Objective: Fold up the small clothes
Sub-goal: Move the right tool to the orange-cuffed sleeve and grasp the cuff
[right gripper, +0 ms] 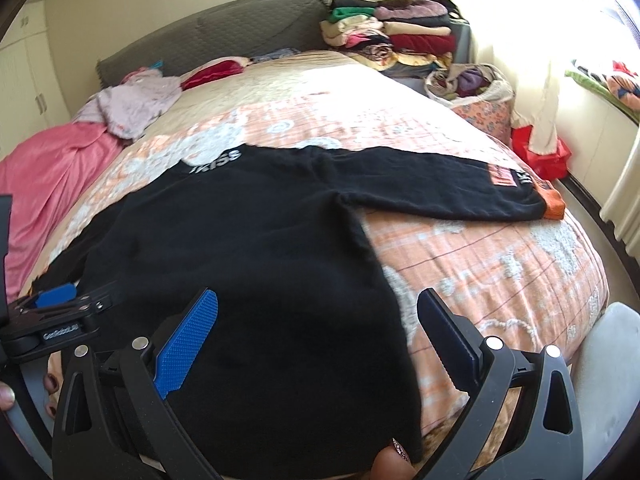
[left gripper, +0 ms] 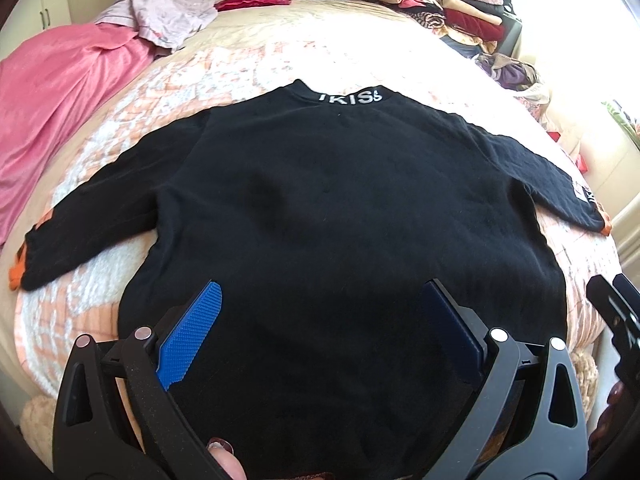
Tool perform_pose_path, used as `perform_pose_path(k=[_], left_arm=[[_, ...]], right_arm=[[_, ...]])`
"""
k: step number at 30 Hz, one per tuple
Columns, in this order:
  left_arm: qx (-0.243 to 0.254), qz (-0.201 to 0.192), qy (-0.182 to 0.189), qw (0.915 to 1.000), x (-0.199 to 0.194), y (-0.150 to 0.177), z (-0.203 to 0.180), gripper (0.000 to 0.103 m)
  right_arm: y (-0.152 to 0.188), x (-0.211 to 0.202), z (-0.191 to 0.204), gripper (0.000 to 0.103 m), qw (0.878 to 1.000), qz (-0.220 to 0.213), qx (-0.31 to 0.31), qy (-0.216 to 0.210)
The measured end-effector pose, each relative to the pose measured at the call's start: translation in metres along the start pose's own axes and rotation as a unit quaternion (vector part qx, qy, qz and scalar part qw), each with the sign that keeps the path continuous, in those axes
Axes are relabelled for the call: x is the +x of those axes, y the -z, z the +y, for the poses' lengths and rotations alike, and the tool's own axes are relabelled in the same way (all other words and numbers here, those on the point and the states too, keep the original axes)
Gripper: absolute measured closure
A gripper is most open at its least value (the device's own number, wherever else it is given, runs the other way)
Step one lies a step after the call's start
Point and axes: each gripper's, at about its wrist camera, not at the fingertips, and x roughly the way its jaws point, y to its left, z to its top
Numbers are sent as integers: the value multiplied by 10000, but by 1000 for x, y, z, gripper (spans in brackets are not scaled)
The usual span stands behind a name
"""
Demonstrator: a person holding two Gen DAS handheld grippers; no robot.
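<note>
While the black sweater lies flat and spread out on the bed, its collar with white lettering points away from you and both sleeves stretch out to the sides. Each sleeve ends in an orange cuff, and the right sleeve carries a small patch near that cuff. The hem sits nearest to you, at the bed's near edge.

Your left hand-held gripper hovers over the lower part of the sweater with its jaws spread wide and nothing between them; whether the blue pads touch the cloth you cannot tell. Your right hand-held gripper is likewise wide open and empty, positioned over the sweater's right lower edge, with one finger above the black cloth and the other above the bedspread. In the right wrist view your left hand-held gripper shows at the left edge, just beside the sweater's left side.

Under the sweater is an orange and white patterned bedspread. Farther off, a pink blanket and a pale lilac garment lie toward the left of the bed, near the dark headboard. A pile of folded clothes is stacked at the far right corner.
</note>
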Motion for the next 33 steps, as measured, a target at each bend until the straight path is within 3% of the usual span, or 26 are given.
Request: perform_pose_path(k=[20,33], left_arm=[[177,99,-9,9998,38,-44,-31,9],[250,190,84,9995,59,-62,-44,9]], right_arm=[[-41,56,-137,4,9853,199,1360,1017],[-63,115,-229,4,9587,545,2629,938]])
